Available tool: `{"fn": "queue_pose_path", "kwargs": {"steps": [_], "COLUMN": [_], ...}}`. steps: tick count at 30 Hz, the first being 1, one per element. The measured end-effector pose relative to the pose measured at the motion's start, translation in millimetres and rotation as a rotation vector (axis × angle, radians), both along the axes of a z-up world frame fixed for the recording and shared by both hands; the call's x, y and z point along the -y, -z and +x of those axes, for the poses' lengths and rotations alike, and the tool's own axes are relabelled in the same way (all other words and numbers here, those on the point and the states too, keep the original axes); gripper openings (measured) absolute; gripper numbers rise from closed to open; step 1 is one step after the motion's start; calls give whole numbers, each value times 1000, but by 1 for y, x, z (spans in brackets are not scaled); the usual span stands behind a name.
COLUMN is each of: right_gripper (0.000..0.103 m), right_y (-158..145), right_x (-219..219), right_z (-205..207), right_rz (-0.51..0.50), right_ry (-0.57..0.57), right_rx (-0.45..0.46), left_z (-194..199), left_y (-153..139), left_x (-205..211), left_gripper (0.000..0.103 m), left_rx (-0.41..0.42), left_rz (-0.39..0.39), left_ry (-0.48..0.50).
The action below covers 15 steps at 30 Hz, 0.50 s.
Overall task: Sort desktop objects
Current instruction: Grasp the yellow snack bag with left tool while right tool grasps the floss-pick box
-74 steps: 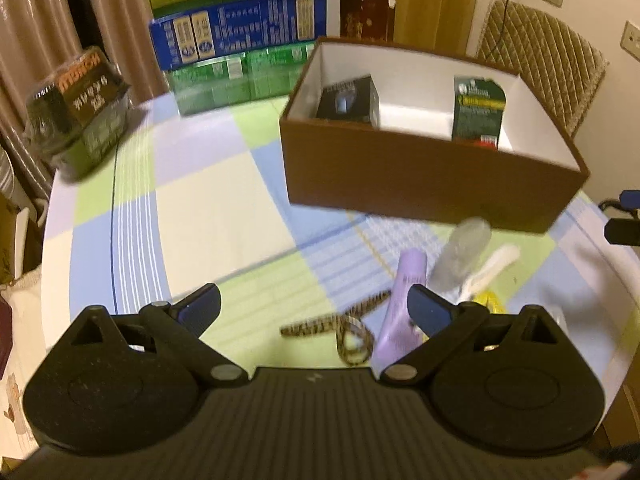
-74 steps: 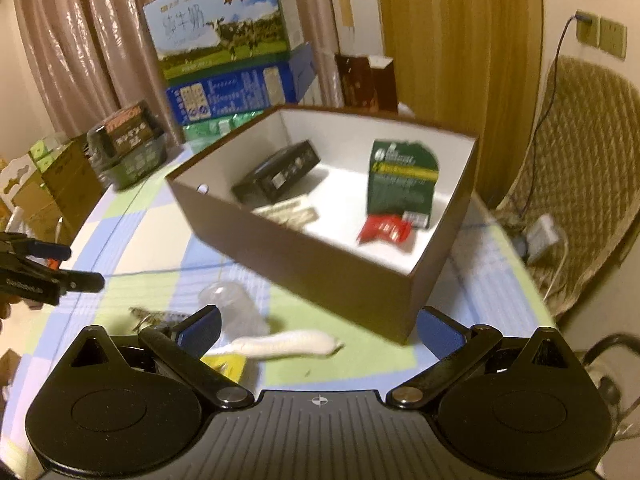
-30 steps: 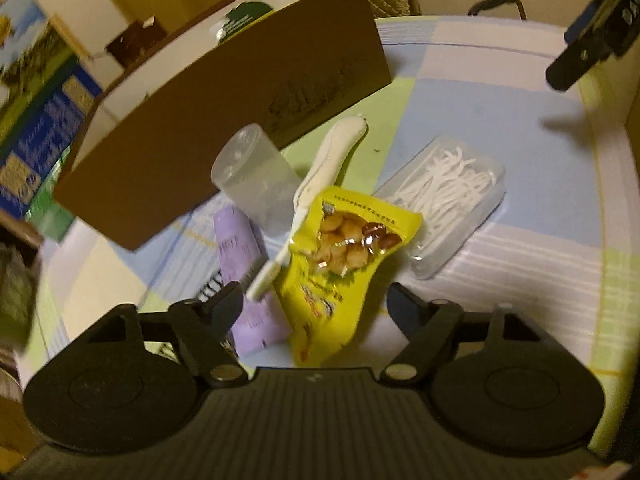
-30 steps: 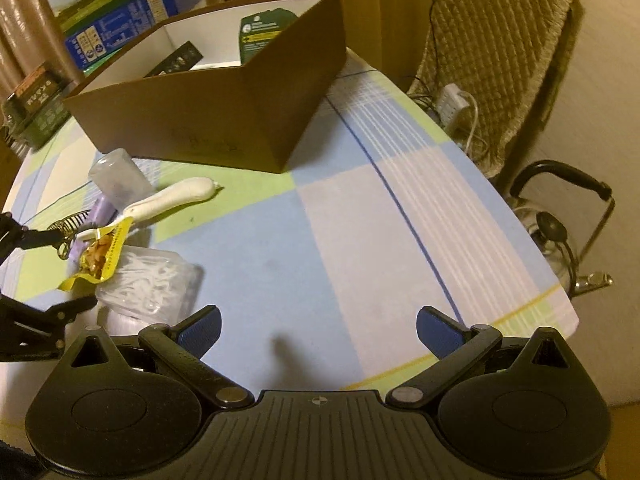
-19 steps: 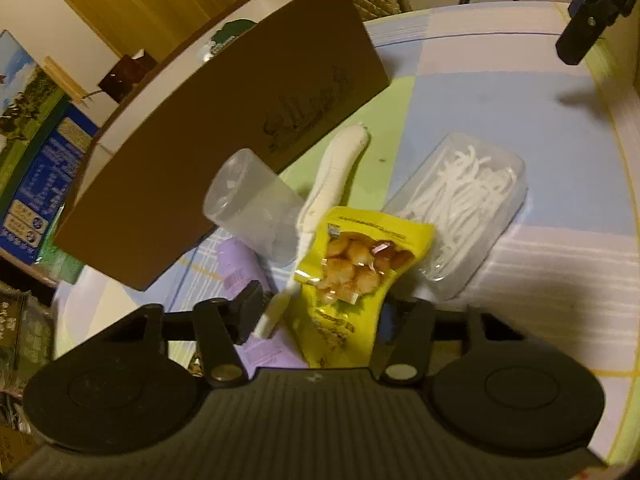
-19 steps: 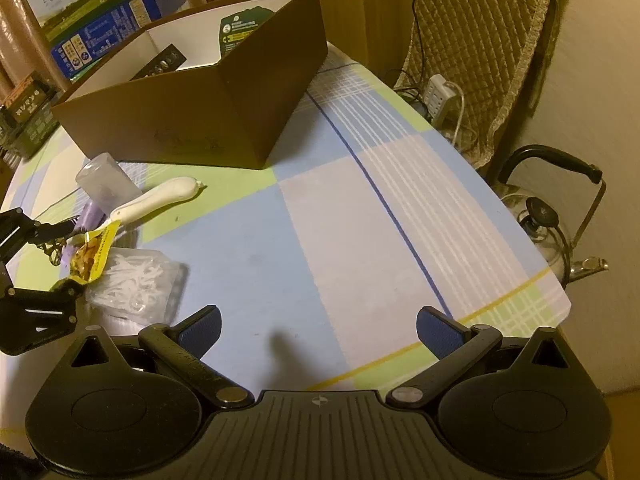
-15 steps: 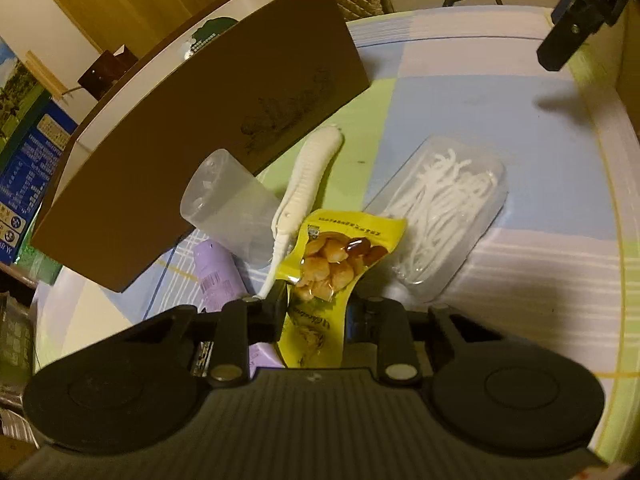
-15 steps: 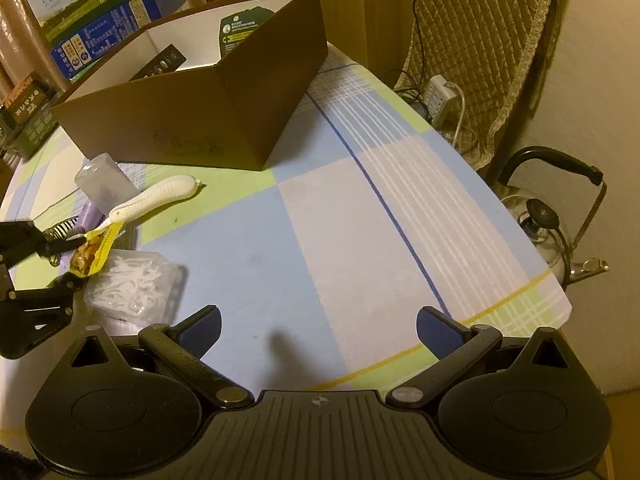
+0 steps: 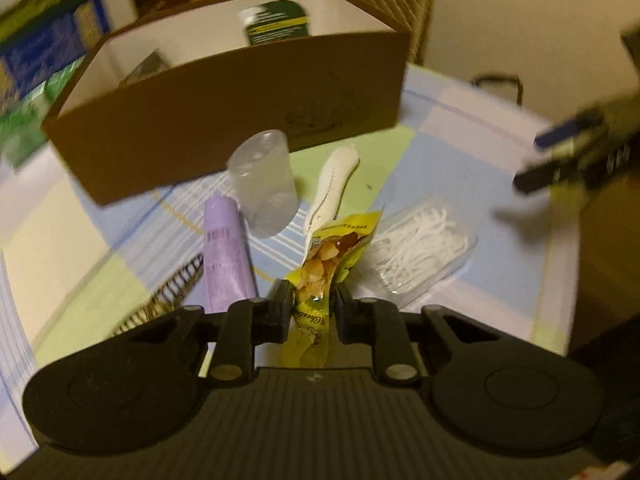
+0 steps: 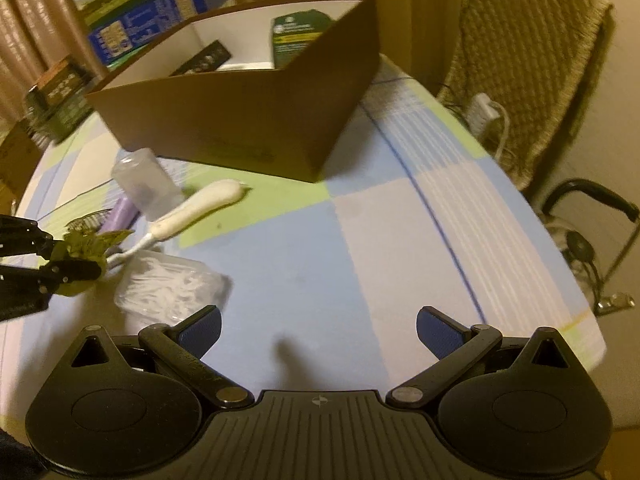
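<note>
While right gripper (image 10: 318,330) gapes (empty), left gripper (image 9: 313,306) pinches snack packet (image 9: 324,256)

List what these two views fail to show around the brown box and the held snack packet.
- Brown cardboard box floor: near wall hides it, both views.
- Yellow snack packet lower end: hidden between left tongs, left view.
- Packet print: blurred.
- Striped band: tongs' body covers part.

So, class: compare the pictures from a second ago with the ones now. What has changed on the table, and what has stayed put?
The left gripper has closed on the yellow snack packet and raised it off the table; a second ago its jaws stood open around it. The right gripper is open as before, holding nothing. The clear cup, purple tube, white brush, box of white picks and brown box stayed put.
</note>
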State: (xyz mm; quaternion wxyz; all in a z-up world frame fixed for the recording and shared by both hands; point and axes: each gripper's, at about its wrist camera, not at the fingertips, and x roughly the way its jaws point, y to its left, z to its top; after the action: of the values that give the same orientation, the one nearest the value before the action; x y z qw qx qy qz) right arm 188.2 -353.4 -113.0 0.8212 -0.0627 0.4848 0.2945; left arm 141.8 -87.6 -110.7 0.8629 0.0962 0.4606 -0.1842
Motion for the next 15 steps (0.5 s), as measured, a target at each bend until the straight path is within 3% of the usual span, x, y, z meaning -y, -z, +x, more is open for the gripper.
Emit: {"fn": "queue_pose_path", "kwargs": {"steps": [10,15], "right_gripper": [101,101], "right_y": [-2,3], "right_x": [-39,-51], "right_z": [-6,-5], "right_rz": [50,50], "right_ry": [-215,-237], "right_rx": [27,11], "left_z": [-12,-4], "left_y": [-2,10], "left_x": [-37,-31], "left_gripper": [18,18], "left_rx": [-135,-155], "left_rz": [-110,-30], "left_ry": [-195,-214]}}
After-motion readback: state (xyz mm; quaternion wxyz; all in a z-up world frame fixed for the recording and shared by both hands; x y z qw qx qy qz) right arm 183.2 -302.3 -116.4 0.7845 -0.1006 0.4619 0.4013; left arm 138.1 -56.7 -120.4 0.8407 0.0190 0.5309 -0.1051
